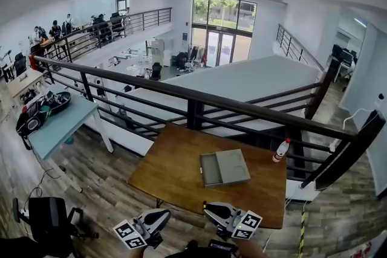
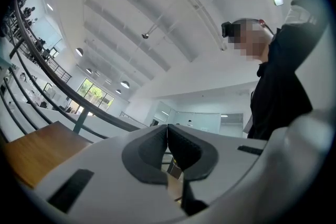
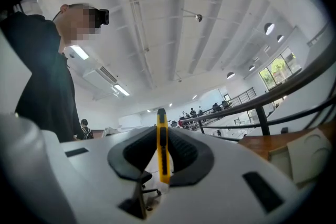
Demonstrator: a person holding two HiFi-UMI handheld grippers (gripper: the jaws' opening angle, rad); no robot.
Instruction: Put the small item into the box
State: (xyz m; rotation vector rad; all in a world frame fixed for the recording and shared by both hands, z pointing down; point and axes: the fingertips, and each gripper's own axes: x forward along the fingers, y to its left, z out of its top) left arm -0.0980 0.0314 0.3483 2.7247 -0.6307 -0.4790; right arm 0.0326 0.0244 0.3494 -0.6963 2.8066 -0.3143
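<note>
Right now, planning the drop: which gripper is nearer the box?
Right. The right gripper, shut on a yellow knife, hangs at the table's near edge straight before the box; the left gripper is farther off to the left.

One left gripper (image 1: 162,214), one right gripper (image 1: 208,209), one box (image 1: 225,167), one yellow knife (image 3: 162,149), one bottle (image 1: 280,151), one table (image 1: 175,166)

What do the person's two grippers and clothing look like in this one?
Both the left gripper and right gripper have smooth white shells with black rectangular slots and dark grey ribbed pads. Each carries a cube of black-and-white square markers. The person wears a black top.
</note>
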